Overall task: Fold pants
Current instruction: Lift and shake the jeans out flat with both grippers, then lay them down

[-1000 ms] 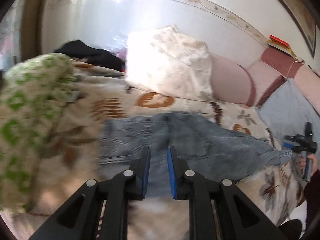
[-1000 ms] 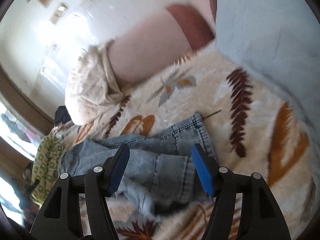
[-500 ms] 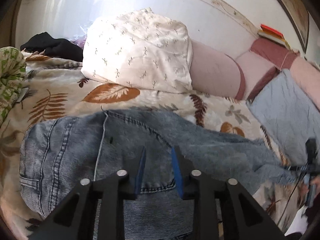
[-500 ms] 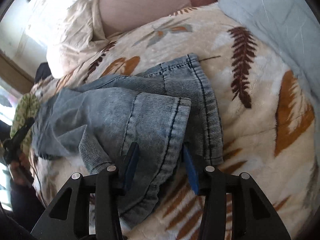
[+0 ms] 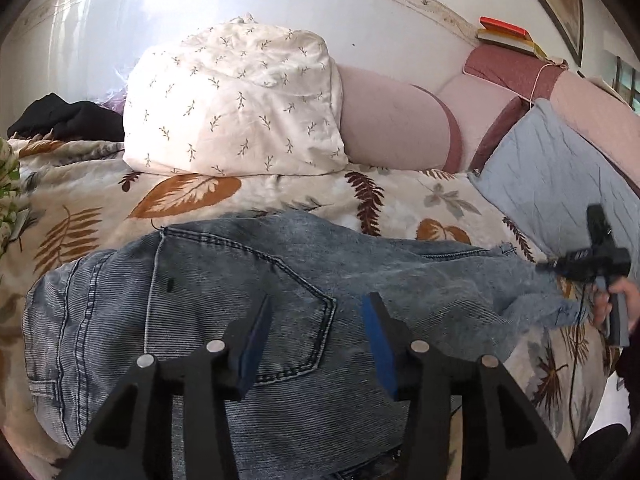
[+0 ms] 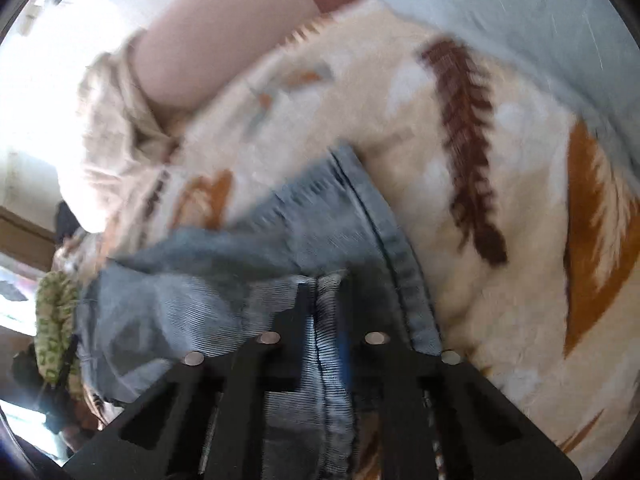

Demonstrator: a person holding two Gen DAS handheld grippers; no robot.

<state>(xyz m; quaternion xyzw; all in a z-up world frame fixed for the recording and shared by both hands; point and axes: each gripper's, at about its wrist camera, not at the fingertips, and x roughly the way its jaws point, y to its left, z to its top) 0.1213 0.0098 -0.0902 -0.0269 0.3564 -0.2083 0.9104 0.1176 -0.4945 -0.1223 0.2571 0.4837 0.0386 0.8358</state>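
Observation:
Blue denim pants lie across a leaf-print blanket on a bed. My left gripper is open, just above the seat and back pocket, holding nothing. My right gripper is shut on the hem of the upper pant leg, lifting it off the lower leg. The right gripper also shows at the right edge of the left wrist view, at the leg ends. The right wrist view is blurred.
A white leaf-print pillow and a pink bolster lie behind the pants. A blue-grey pillow is at the right, black clothing far left, books on the headboard.
My left gripper has opened wider over the seat. My right gripper closed on the upper leg hem and is lifting it; the view has gone blurred with motion.

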